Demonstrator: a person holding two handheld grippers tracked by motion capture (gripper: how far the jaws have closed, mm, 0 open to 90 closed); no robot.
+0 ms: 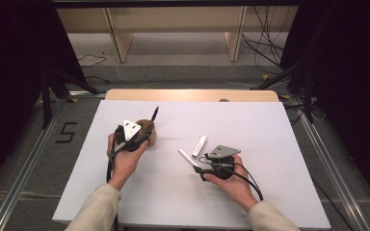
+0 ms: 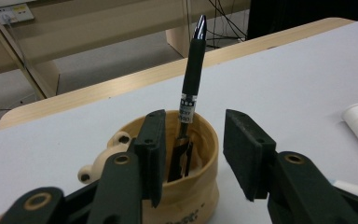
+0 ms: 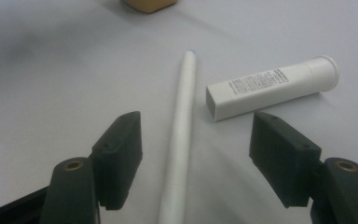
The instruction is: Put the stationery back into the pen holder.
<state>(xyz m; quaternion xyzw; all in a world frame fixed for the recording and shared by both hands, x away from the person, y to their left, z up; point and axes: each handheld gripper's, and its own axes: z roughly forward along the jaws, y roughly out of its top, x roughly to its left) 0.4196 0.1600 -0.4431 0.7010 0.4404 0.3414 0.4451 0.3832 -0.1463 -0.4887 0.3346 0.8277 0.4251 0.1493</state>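
Loading pens into the cup (image 2: 186, 186): black pen (image 2: 192, 79) stands inside, left gripper (image 2: 193, 154) fingers apart. White pen (image 3: 182, 135) lies between my right gripper (image 3: 196, 158) fingers, apart; next I clamp it.

White table mat (image 1: 270, 192): covers most of tabletop. Wooden table edge (image 1: 192, 95): bare strip along far side. Pale wooden shelving (image 1: 173, 29): beyond table, on grey floor. Black cables (image 1: 265, 48): loose on floor, far right. Floor marking "5" (image 1: 66, 132): left of table.
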